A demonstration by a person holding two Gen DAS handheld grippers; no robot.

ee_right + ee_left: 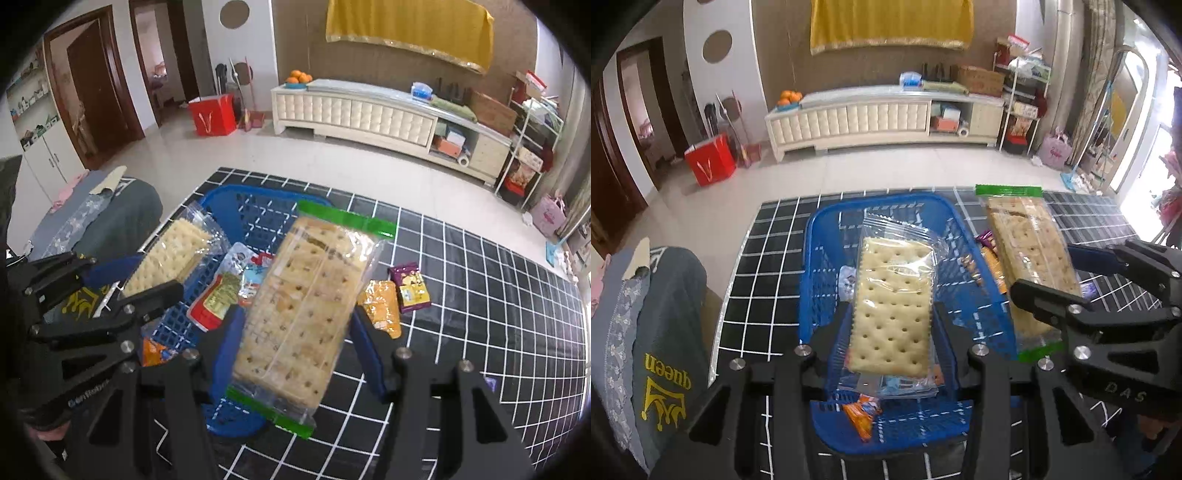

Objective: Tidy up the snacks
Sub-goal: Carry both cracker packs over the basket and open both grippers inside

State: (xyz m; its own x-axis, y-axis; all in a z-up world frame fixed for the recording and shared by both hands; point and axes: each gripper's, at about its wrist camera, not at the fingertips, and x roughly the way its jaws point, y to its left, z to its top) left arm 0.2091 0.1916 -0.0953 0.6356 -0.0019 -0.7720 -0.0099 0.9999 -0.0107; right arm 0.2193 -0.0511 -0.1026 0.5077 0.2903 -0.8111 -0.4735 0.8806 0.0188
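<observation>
— Crackers, where do they sit against the jaws?

— Clear-wrapped cracker pack is pinched between the left gripper jaws at centre frame, held above the blue basket. Green-edged cracker pack is clamped between the right gripper jaws, beside the basket's right rim.

— And the rest?

— Red sachet lies inside the basket; an orange packet and purple packet rest on the black checked tabletop, centre right.
</observation>
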